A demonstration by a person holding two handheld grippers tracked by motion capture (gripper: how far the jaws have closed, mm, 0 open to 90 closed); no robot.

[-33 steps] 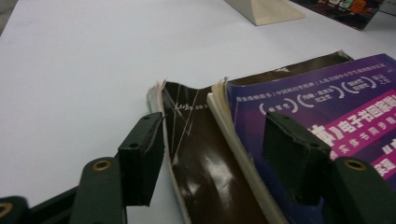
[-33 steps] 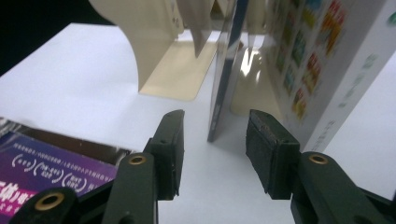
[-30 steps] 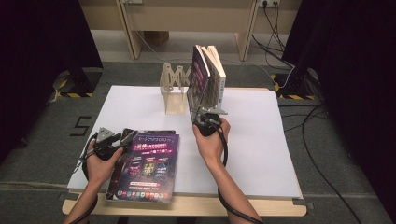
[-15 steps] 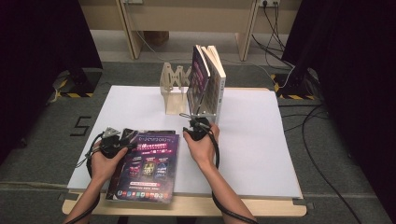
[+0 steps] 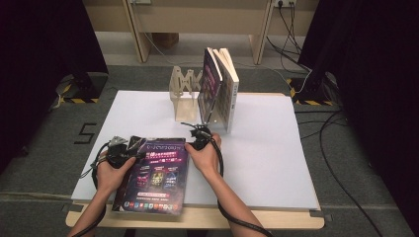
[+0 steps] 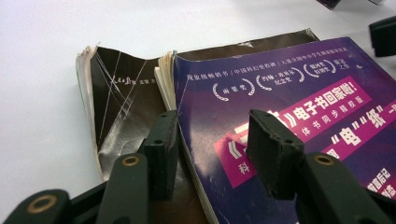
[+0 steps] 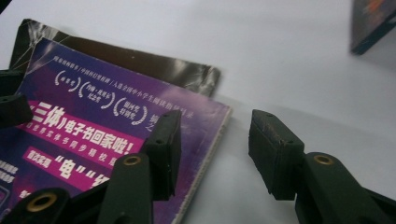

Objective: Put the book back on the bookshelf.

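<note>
book [image 5: 157,173] edge lies between each gripper's open jaws.

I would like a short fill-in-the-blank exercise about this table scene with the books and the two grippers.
1. The purple book lies flat on top of a ____ book.
2. The left gripper straddles the purple book's ____ edge as the high view shows it.
3. Behind the right gripper, other books stand upright in a ____ rack.
4. The table top is ____ in colour.

Missing words: black; left; wooden; white
</note>
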